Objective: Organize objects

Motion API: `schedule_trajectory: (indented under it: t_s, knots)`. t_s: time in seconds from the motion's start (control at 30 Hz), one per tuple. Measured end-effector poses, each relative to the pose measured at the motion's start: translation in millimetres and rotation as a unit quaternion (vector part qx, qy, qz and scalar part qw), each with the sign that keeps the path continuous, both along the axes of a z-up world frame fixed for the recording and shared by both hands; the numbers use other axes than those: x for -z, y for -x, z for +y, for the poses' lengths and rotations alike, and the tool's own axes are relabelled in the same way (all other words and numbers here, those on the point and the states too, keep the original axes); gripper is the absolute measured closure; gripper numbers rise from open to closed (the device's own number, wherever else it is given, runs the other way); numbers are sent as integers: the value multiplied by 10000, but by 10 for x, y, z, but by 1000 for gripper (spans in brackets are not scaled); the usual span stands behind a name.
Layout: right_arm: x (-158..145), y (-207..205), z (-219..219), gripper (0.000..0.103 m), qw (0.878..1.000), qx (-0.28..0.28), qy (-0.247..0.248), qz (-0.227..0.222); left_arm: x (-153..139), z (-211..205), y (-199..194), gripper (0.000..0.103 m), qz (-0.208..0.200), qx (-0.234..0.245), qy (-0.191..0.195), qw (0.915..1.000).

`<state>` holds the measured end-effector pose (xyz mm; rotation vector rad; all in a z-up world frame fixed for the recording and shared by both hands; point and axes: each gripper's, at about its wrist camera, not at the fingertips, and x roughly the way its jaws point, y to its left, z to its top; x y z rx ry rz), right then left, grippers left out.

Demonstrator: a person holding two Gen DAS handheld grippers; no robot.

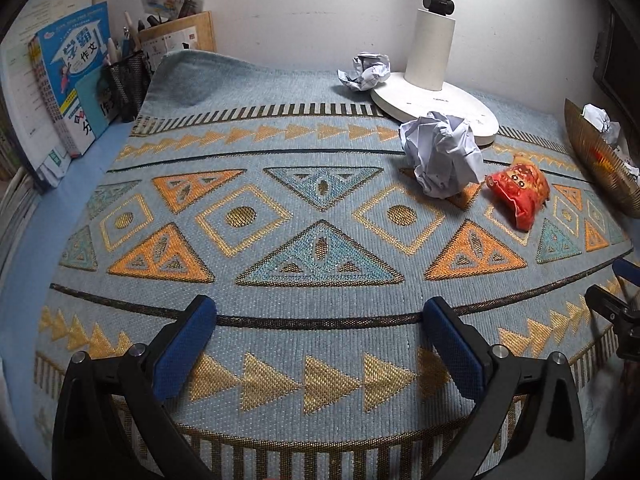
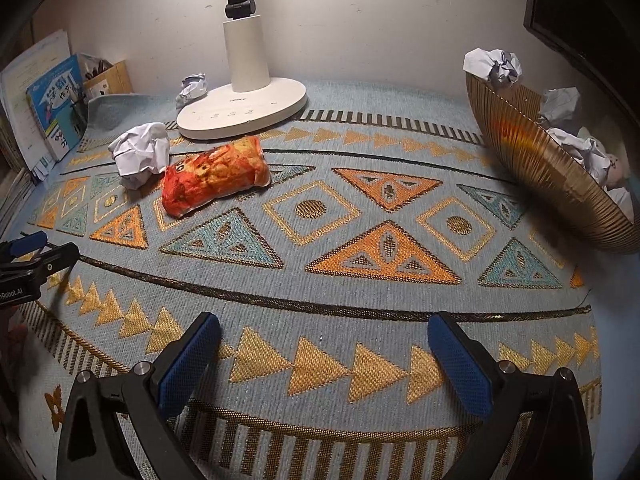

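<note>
A red snack packet [image 1: 518, 191] [image 2: 214, 176] lies on the patterned mat, right beside a big crumpled paper ball [image 1: 442, 155] [image 2: 140, 153]. A smaller paper ball [image 1: 365, 71] [image 2: 193, 88] rests against the lamp base. A gold ribbed bowl [image 1: 600, 160] [image 2: 532, 168] at the right holds several crumpled papers. My left gripper [image 1: 320, 316] hovers open over the mat's near edge, nothing between its blue pads. My right gripper [image 2: 324, 332] is open too, also empty, with the bowl ahead to its right.
A white desk lamp [image 1: 434, 92] [image 2: 244, 108] stands at the back by the wall. Books [image 1: 74, 80], a mesh pen holder [image 1: 126, 82] and a wooden box line the back left. A dark monitor [image 2: 580, 8] hangs at the far right.
</note>
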<state>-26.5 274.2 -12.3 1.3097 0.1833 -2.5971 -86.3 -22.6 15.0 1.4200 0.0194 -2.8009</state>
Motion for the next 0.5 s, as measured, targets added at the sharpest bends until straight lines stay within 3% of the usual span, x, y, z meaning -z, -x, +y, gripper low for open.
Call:
schedule_trajectory:
  t_s: [0.5]
  knots:
    - [-11, 15, 0, 0, 10000, 0, -2, -10, -1, -8, -6, 0, 0, -2, 1, 10000]
